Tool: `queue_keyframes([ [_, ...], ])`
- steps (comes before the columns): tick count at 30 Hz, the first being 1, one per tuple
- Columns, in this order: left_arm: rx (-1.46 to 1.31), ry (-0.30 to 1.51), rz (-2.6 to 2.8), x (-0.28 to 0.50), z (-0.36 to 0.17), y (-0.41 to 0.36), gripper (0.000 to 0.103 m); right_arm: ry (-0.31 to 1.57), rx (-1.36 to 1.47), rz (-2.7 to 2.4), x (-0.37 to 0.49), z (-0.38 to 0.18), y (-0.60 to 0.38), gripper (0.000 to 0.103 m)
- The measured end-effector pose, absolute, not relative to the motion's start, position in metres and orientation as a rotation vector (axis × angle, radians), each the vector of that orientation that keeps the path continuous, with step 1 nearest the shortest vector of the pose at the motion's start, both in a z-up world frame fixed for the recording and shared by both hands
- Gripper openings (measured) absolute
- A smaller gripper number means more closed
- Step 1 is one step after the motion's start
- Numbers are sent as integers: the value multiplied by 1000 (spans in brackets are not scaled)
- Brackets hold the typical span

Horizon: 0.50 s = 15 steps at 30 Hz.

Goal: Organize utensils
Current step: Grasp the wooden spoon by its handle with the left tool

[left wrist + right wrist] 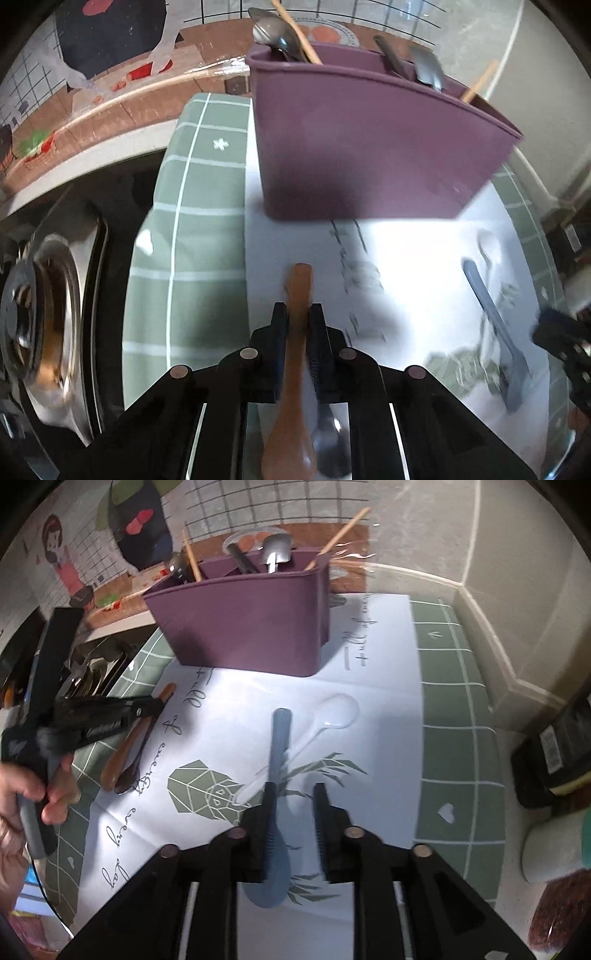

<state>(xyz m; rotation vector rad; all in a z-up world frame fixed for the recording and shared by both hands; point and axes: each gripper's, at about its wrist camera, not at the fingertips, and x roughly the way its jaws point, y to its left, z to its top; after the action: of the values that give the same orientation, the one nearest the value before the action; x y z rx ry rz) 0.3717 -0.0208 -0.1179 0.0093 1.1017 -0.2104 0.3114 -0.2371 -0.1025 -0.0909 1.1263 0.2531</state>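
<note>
Left tongs: I've got the left gripper (298, 314) clamped on the handle of the wooden spoon (291, 387), pads pressing it from both sides.
Wooden spoon: its handle tip pokes out toward 12 o'clock past my fingertips, its bowl hangs back at 6 o'clock under the gripper body.
Metal spoon: a dark metal spoon (330, 443) lies right beside the wooden bowl, at its 3 o'clock; from the right wrist view the two lie side by side on the mat's left edge.
Right tongs: the right gripper (295, 794) has its fingers standing apart, gripping nothing.
Grey spatula: the grey-blue spatula (279, 746) lies on the mat, handle running to 12 o'clock; its blade end sits against my left finger (269, 812), clear of the right one.
Clear spoon: a transparent plastic spoon (334, 712) crosses the spatula handle, bowl out at 1 o'clock.
Mat: everything loose lies on the white printed mat (388, 701), over a green checked cloth (458, 716).
Holder: the purple utensil holder (251, 627) stands upright at 12 o'clock on the mat's far edge, already holding spoons, chopsticks and a dark handle.
Hand: a person's hand (33, 794) at 9 o'clock grips the left tool's handle.
Stove: a gas burner (37, 314) sits at 9 o'clock off the cloth in the left view.
</note>
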Motion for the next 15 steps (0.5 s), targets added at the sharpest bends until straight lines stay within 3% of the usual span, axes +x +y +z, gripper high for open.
queue_keyframes([
  [2,10,1106,-218,355,-117,-19,12,1135,-97,273,315,-107,-229,31],
  [13,-18,1127,-232,312,-113,-12,12,1192,-208,194,345,-140,-190,31],
  [15,-23,1122,-233,311,-111,-11,12,1190,-204,201,344,-140,-189,27],
])
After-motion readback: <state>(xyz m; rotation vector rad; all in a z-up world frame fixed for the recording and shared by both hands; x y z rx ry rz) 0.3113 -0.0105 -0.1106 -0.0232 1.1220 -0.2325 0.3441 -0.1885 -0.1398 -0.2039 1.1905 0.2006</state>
